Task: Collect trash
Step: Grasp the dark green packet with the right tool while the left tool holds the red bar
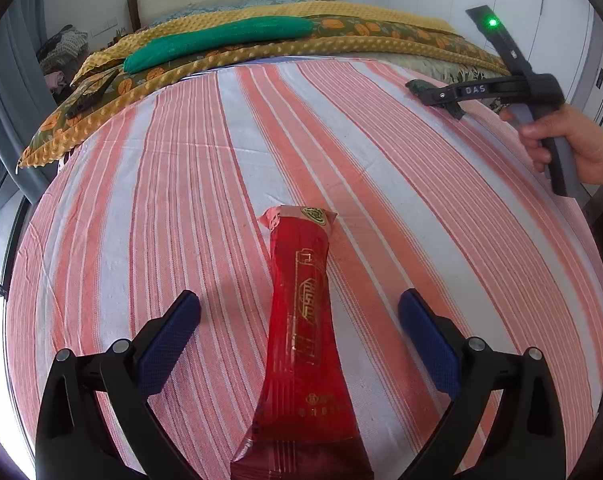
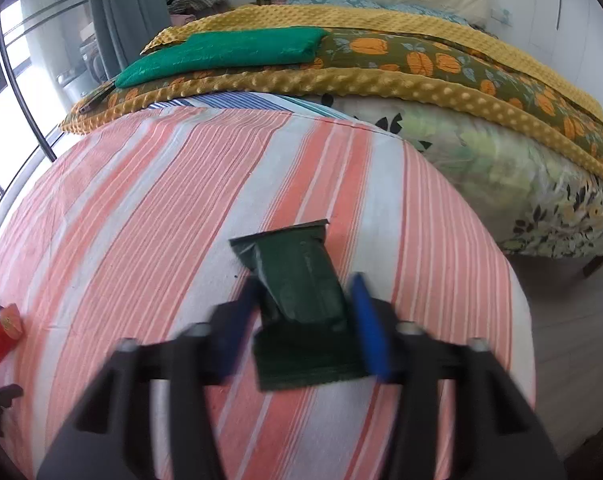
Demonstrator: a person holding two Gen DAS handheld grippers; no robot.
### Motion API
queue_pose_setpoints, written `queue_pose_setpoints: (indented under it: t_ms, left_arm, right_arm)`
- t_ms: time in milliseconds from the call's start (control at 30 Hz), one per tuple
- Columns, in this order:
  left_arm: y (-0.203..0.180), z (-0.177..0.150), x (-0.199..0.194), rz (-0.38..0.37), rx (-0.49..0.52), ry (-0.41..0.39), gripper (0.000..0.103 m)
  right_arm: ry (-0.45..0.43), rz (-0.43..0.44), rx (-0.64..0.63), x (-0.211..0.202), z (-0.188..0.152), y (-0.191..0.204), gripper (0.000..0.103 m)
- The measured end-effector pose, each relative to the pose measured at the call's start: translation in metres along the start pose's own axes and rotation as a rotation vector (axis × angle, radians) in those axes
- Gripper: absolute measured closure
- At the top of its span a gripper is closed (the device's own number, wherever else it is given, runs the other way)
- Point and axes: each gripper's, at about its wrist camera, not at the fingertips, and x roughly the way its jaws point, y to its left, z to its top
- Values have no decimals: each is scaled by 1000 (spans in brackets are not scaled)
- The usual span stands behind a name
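A long red wrapper (image 1: 301, 320) with gold print lies on the striped sheet (image 1: 181, 200), running between the fingers of my left gripper (image 1: 299, 308), which is open and not touching it. In the right wrist view a dark green wrapper (image 2: 301, 280) lies on the sheet between the blue pads of my right gripper (image 2: 305, 292). The jaws stand close on either side of it, blurred by motion. The right gripper (image 1: 433, 94) and the green wrapper (image 1: 415, 86) also show far right in the left wrist view. The red wrapper's end (image 2: 5, 326) shows at the left edge.
A yellow dotted blanket (image 1: 341, 46) with a green folded cloth (image 1: 221, 40) lies across the far side of the bed. A leaf-print cover (image 2: 501, 168) hangs at the right. The bed's right edge drops to the floor (image 2: 573, 340). Windows (image 2: 9, 80) stand left.
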Motion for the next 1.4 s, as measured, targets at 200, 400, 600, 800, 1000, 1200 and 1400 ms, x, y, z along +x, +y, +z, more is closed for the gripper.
queue_pose_setpoints:
  t_ms: [200, 400, 600, 800, 1000, 1200, 1400]
  left_arm:
    - [0, 0, 0, 0, 0, 0, 5]
    - [0, 0, 0, 0, 0, 0, 5]
    - [0, 0, 0, 0, 0, 0, 5]
    - [0, 0, 0, -1, 0, 0, 5]
    - [0, 0, 0, -1, 0, 0, 5]
    - [1, 1, 0, -1, 0, 0, 5]
    - [1, 1, 0, -1, 0, 0, 5]
  right_arm:
    - [-4, -40, -16, -55, -45, 50, 65]
    - [3, -61, 87, -96, -118, 126, 64]
    - [-26, -58, 96, -91, -154, 161, 19]
    - [-16, -81, 22, -88, -161, 166, 16]
    - [-15, -77, 27, -86, -161, 165, 14]
    - [-15, -78, 29, -85, -162, 166, 13]
    - [-16, -78, 30, -86, -162, 165, 13]
